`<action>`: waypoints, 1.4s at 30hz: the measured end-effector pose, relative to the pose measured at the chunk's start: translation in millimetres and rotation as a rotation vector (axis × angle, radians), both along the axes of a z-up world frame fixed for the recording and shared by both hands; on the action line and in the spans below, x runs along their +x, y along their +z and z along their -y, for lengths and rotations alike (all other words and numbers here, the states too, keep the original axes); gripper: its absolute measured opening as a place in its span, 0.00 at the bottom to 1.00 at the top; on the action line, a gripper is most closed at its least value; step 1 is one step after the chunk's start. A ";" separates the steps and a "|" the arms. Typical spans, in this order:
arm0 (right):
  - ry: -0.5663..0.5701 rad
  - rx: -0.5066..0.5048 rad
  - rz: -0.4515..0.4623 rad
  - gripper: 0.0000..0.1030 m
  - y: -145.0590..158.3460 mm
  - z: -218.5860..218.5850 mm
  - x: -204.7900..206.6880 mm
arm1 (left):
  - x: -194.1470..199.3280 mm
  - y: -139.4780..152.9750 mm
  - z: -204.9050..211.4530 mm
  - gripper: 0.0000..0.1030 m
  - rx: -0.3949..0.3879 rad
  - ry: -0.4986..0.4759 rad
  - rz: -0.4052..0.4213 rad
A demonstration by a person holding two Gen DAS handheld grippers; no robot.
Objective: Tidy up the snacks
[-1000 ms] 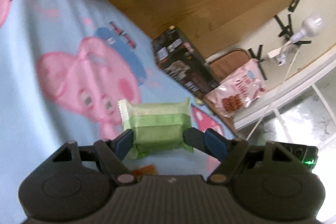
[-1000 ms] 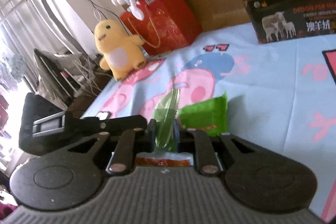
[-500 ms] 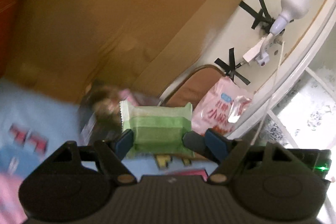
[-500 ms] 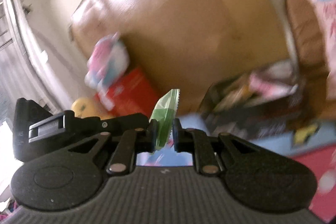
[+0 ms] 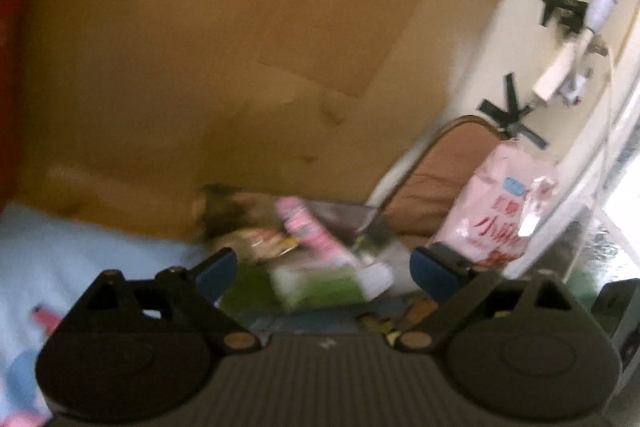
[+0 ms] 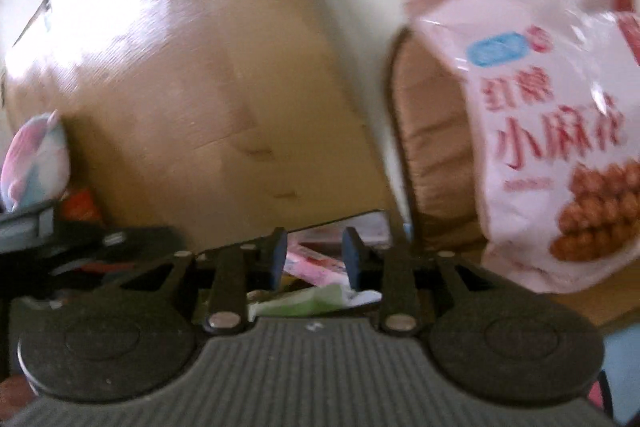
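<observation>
In the left wrist view my left gripper (image 5: 326, 269) hangs over the dark snack box (image 5: 218, 195). Its jaws are opening wide, and the green packet (image 5: 316, 287) is a blur just below them, free of both pads. In the right wrist view my right gripper (image 6: 315, 259) is over the same box (image 6: 340, 221). Its jaws are opening too, and its green packet (image 6: 304, 301) lies beneath the fingers, no longer pinched. Pink wrapped snacks (image 6: 316, 261) show inside the box.
A big pink snack bag (image 6: 540, 131) leans on a brown cushion (image 6: 432, 131) to the right of the box. A wooden headboard (image 5: 200, 47) rises behind it. A pastel plush toy (image 6: 36, 163) sits far left. Blue cartoon bedding (image 5: 60, 259) lies at lower left.
Both grippers carried their green packets from the bedding to the box. Both jaws have since spread, and each packet has slipped out and dropped toward the box.
</observation>
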State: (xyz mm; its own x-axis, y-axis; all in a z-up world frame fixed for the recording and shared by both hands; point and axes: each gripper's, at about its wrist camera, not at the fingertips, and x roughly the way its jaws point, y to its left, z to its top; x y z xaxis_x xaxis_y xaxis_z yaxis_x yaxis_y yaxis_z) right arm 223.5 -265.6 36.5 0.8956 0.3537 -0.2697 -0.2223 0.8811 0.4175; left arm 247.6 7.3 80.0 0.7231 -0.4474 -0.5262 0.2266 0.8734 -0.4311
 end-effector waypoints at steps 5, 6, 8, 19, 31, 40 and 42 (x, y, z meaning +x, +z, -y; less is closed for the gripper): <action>0.070 0.094 -0.039 0.38 -8.0 12.3 -26.1 | -79.4 -2.3 -0.3 0.94 0.130 0.047 0.037; 0.103 0.104 -0.062 0.38 -10.2 11.8 -31.3 | -94.0 -5.0 -0.8 0.94 0.151 0.051 0.051; 0.175 0.113 -0.117 0.40 -16.8 6.1 -41.0 | -126.8 -16.7 -5.6 0.96 0.181 0.065 0.062; 0.486 -0.226 -0.183 0.72 -53.3 -90.1 -137.9 | -193.6 -57.4 -79.7 0.96 0.081 0.218 0.013; 0.611 -0.492 -0.089 0.86 -47.3 -157.2 -161.7 | -196.2 -76.2 -99.2 0.96 -0.024 0.244 0.016; 0.549 -0.486 -0.069 0.57 -46.6 -175.1 -164.5 | -195.0 -78.5 -100.6 0.96 -0.050 0.229 -0.003; 0.541 -0.491 -0.061 0.52 -46.3 -176.2 -167.5 | -194.9 -78.9 -100.4 0.96 -0.051 0.230 -0.006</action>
State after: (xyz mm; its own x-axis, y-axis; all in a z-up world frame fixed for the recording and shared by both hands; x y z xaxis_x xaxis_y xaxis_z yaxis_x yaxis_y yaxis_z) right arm 56.0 -89.3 -9.9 0.6078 0.5678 -0.5551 -0.6686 0.7431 0.0281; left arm 52.7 107.7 1.1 0.8060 -0.2973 -0.5118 0.0216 0.8789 -0.4766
